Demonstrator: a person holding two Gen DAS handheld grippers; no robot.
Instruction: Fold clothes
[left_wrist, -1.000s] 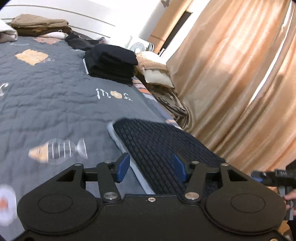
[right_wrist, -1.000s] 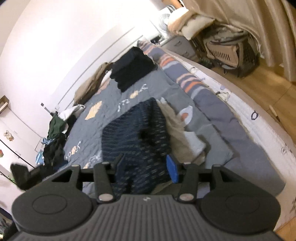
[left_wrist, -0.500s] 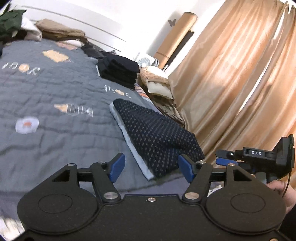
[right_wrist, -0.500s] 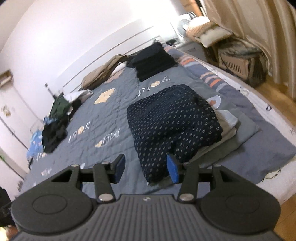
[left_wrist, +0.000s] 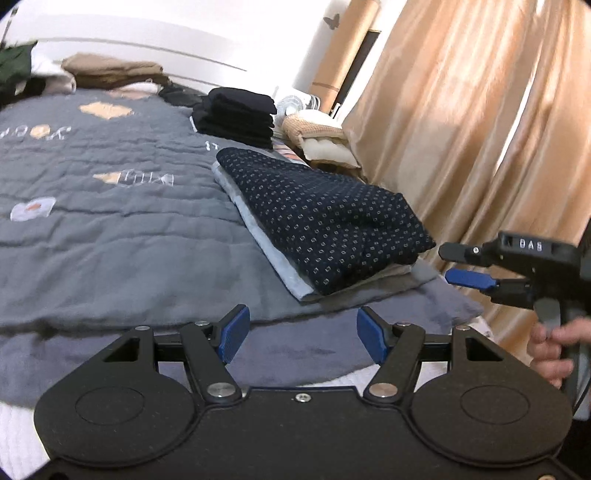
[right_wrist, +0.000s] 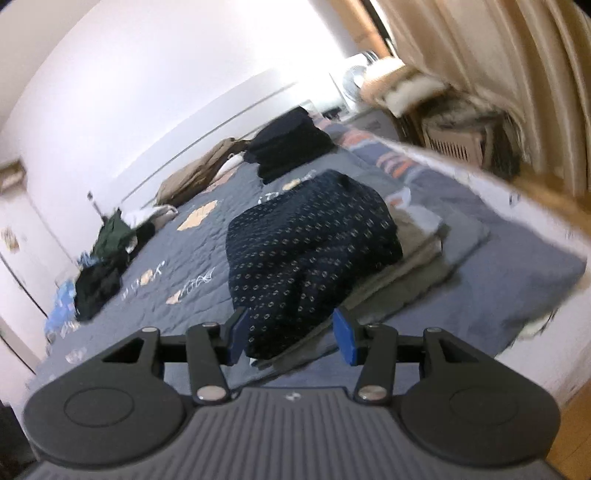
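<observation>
A folded navy garment with small pale dots (left_wrist: 325, 218) (right_wrist: 306, 251) lies on top of a low pile of folded clothes, light blue and beige, on the grey quilted bed (left_wrist: 110, 229). My left gripper (left_wrist: 303, 332) hovers off the bed's near edge, open, with nothing between its blue pads. My right gripper (right_wrist: 291, 334) is open too, just short of the garment's near edge. In the left wrist view the right gripper (left_wrist: 467, 264) shows to the right of the pile, apart from it, held by a hand (left_wrist: 554, 343).
A stack of black folded clothes (left_wrist: 236, 114) sits behind the pile, with tan clothes (left_wrist: 110, 70) by the headboard. Unfolded dark and green clothes (right_wrist: 103, 266) are heaped at the bed's left side. Curtains (left_wrist: 461, 110) and a basket (right_wrist: 454, 144) stand on the right.
Both grippers have drawn back from the navy garment toward the bed's near edge. It now lies flat on the pile. The left jaws stand a little wider.
</observation>
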